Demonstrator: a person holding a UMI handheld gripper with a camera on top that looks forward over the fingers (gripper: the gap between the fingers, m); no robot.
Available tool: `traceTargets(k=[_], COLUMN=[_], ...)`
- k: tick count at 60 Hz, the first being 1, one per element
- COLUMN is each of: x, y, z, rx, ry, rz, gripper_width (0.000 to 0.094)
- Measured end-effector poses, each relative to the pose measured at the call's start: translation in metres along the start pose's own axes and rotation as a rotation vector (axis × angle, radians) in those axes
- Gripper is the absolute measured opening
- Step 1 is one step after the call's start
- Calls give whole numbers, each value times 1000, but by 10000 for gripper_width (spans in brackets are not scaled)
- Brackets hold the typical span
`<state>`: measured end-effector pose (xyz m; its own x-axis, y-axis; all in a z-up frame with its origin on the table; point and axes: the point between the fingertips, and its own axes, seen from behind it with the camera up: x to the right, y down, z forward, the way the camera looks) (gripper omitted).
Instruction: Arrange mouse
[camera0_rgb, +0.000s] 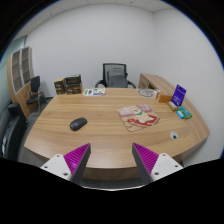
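One mouse (78, 124) left of frame centre on bench (100, 135), well beyond tool (111, 160). Tool spread, holding nothing. Recommended: advance low, straddle mouse sides squarely before closing.

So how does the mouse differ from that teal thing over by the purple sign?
The mouse is dark grey, while the teal object is bright. The mouse lies alone beyond the left finger of the open hand-held gripper; the teal object sits beside the purple sign, far right. Both are small and rest flat on the wooden table.
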<state>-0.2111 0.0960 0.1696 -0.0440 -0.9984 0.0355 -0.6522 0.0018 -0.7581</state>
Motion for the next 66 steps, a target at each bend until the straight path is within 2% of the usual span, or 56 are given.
traceTargets(k=[25, 51, 66], x=[-39, -147, -196], y=[8, 20, 9], z=[21, 59, 103], rx=[1, -14, -7], ry=[-13, -83, -81], rz=[7, -16, -26], gripper_width=[869, 868, 866])
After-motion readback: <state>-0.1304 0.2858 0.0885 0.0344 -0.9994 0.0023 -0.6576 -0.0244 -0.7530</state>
